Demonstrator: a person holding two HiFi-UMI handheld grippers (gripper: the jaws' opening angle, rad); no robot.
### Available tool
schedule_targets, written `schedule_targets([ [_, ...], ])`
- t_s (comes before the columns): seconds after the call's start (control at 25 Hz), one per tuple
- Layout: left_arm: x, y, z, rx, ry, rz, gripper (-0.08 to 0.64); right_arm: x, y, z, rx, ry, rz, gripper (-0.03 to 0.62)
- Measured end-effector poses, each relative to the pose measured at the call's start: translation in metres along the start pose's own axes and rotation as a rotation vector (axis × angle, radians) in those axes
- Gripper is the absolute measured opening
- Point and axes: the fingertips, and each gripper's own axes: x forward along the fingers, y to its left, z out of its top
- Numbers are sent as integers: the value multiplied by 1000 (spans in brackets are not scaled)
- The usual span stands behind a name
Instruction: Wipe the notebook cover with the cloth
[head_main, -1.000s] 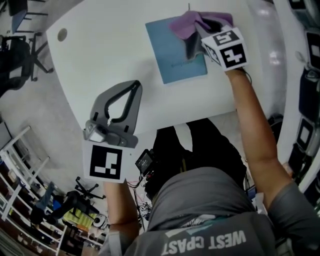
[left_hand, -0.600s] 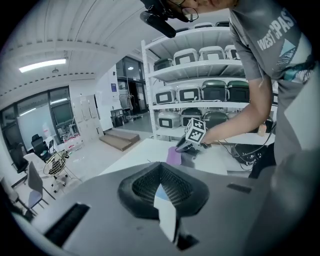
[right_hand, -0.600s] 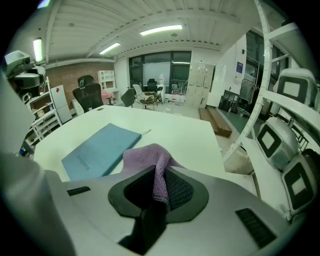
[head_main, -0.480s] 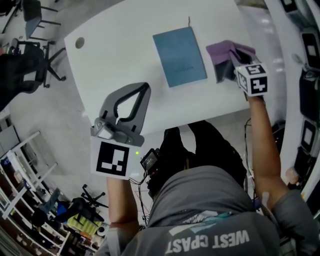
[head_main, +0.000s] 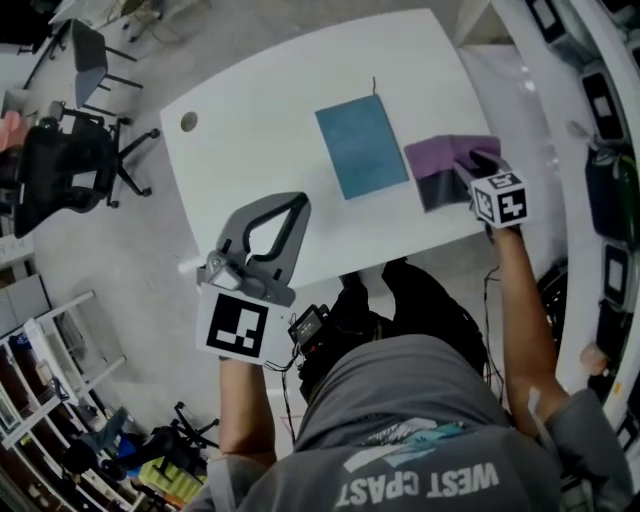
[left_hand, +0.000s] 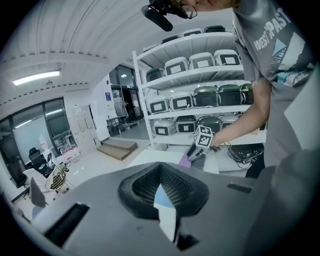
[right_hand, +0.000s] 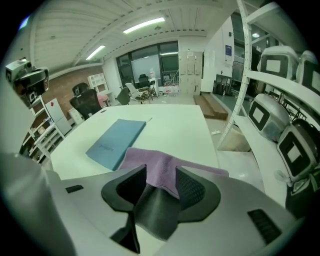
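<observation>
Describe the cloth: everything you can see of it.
The cloth is soft, towel-like fabric, purple on one face and grey on the other. It lies rumpled and folded over on the white table, close beside the blue notebook and not on its cover. Part of it sits between the jaws of the right tongs, which have just been opening and stand apart. In the right gripper view, purple spreads away from the camera and grey hangs toward it.
</observation>
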Motion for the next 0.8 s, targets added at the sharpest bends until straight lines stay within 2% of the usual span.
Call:
schedule_targets([
  [0.16, -15, -2, 16, 23, -38, 1, 2, -36, 1, 13, 12, -61, -21, 196],
  [0.28, -29, -2, 28, 38, -68, 8, 2, -73, 9, 36, 3, -144, -29, 194],
  [0.32, -34, -2, 32, 42, -80, 12, 2, -87, 14, 46, -3, -181, -24, 174],
  [0.44, -47, -3, 43, 57, -107, 22, 2, -137, 34, 80, -32, -319, 0, 50],
  [0.6, -67, -5, 53, 80, -143, 33, 2, -212, 75, 130, -138, -510, 26, 32],
  [0.8, -85, -8, 62, 99, -178, 41, 2, -295, 123, 170, -256, -643, 36, 29],
])
